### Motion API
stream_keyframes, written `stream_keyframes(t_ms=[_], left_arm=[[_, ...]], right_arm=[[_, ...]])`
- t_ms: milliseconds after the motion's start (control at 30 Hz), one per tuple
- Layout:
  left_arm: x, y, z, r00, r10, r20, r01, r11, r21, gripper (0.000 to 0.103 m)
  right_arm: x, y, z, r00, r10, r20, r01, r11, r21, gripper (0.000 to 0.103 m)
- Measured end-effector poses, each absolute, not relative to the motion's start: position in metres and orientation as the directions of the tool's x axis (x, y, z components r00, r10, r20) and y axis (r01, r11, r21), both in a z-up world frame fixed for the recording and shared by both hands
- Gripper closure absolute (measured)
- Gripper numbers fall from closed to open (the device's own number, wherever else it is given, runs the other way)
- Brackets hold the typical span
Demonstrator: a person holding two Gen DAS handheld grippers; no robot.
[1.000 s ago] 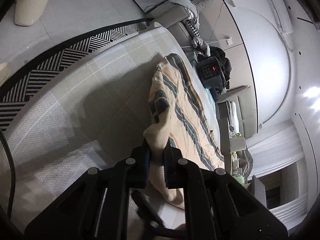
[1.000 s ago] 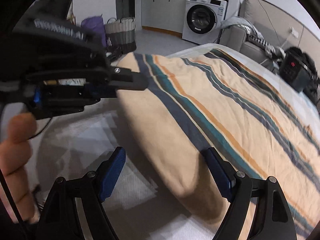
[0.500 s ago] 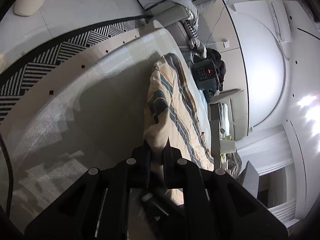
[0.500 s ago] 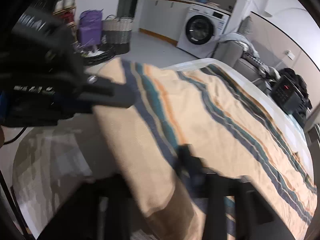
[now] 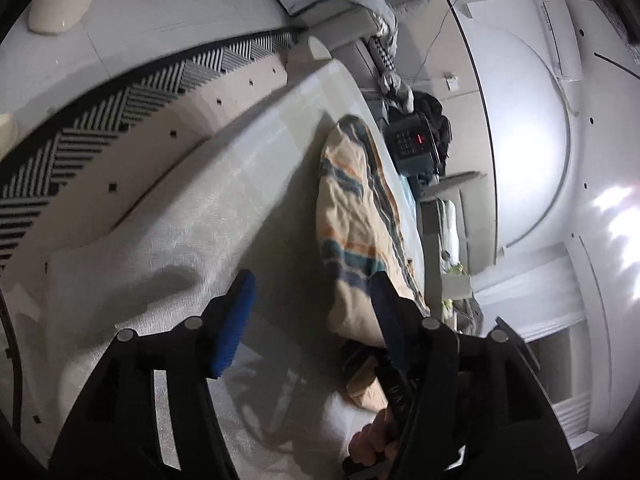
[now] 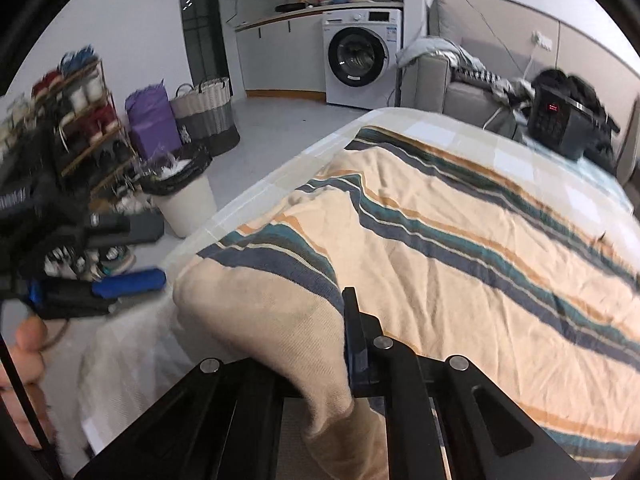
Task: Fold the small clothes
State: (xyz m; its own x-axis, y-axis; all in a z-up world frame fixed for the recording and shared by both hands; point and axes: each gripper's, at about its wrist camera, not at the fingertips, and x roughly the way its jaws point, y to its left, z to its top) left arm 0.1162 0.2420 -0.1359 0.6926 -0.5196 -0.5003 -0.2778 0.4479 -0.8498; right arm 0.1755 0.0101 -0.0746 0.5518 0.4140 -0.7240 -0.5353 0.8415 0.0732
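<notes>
A peach garment (image 6: 460, 248) with navy, teal and orange stripes lies spread over the table's pale checked cloth (image 6: 120, 352). My right gripper (image 6: 340, 344) is shut on the garment's near edge; the fabric drapes over its left finger and hides it. In the left wrist view the bunched end of the garment (image 5: 356, 220) rests against the inner side of the right finger. My left gripper (image 5: 312, 320) has its jaws opening, and no pad presses on the fabric. In the right wrist view the left gripper (image 6: 132, 256) stands to the left of the garment.
A black appliance with a red display (image 6: 560, 128) stands at the table's far end, with a grey sofa (image 6: 460, 80) behind it. On the floor to the left are a white bin (image 6: 184, 204), baskets (image 6: 208, 112) and a shoe rack (image 6: 80, 120). A zigzag rug (image 5: 80, 140) borders the table.
My left gripper let go of the garment's corner and its jaws spread apart. My right gripper went from wide open to shut on the garment's near edge.
</notes>
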Motion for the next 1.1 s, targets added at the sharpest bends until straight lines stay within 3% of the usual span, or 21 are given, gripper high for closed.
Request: stream_keyframes(t_ms=[233, 500, 767, 1100], left_arm=[[0.137, 0.223, -0.166, 0.620, -0.692, -0.370, -0.212, 0.306, -0.928, 0.047], [0.178, 0.227, -0.179, 0.600, -0.743, -0.295, -0.181, 0.233, -0.955, 0.044], [0.242, 0.228, -0.177, 0.522, -0.774, -0.358, -0.202, 0.295, -0.934, 0.044], [0.303, 0.227, -0.161, 0.410, -0.741, -0.532, -0.230, 0.480, -0.847, 0.045]], right_arm=[[0.163, 0.014, -0.070, 0.553, 0.423, -0.717, -0.530, 0.844, 0.089, 0.095], [0.158, 0.011, -0.072, 0.554, 0.424, -0.716, -0.545, 0.835, 0.072, 0.095], [0.152, 0.013, -0.074, 0.566, 0.412, -0.714, -0.569, 0.822, 0.024, 0.095], [0.147, 0.011, -0.075, 0.566, 0.421, -0.708, -0.588, 0.809, 0.011, 0.095]])
